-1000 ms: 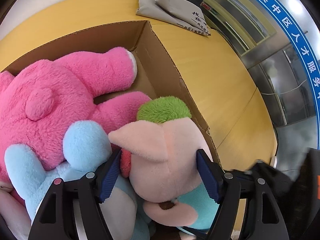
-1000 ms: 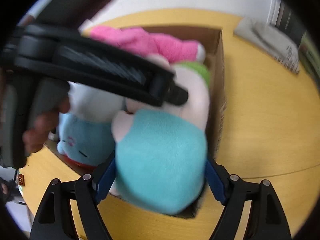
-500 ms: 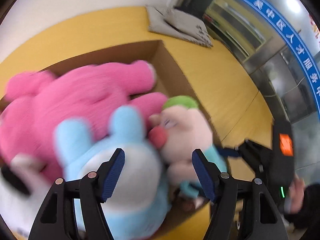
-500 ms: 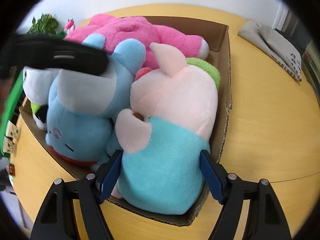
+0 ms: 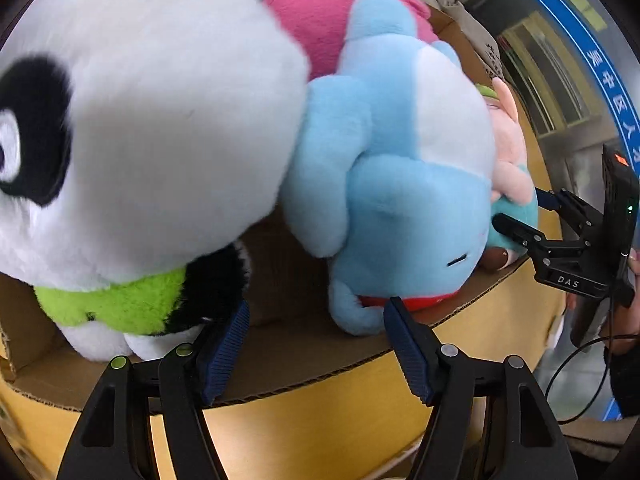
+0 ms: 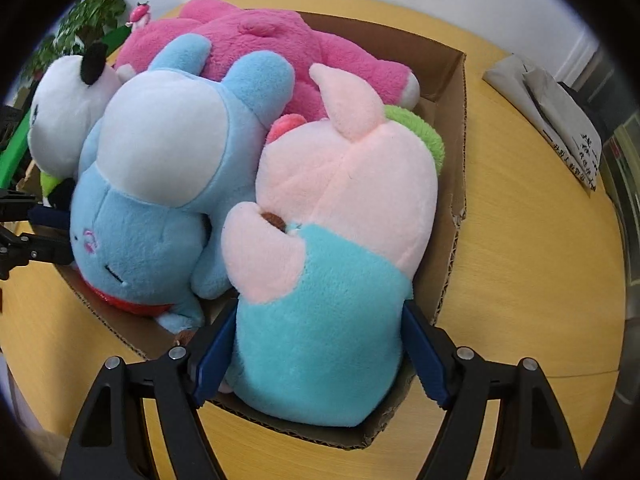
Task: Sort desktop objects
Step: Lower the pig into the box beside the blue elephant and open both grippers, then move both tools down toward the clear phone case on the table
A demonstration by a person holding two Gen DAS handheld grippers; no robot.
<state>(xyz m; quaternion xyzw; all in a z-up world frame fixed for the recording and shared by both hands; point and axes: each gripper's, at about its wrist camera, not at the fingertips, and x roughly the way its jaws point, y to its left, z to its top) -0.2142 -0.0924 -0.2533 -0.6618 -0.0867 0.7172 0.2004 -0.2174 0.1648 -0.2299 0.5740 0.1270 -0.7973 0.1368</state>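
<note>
Right wrist: right gripper (image 6: 320,354) grips pink pig plush's (image 6: 344,200) turquoise body; left gripper (image 5: 316,350) wide.

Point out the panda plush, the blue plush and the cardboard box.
Black-and-white panda plush (image 5: 152,120), left wrist view, on its white head.
Light blue plush (image 6: 132,240), right wrist view, on its face.
Brown cardboard box (image 6: 444,64), right wrist view, on its far inner wall.

Bright, even indoor light with soft shadows. Strong fisheye bending and black corners; the near panda toy (image 5: 152,120) looks slightly blurred.
</note>
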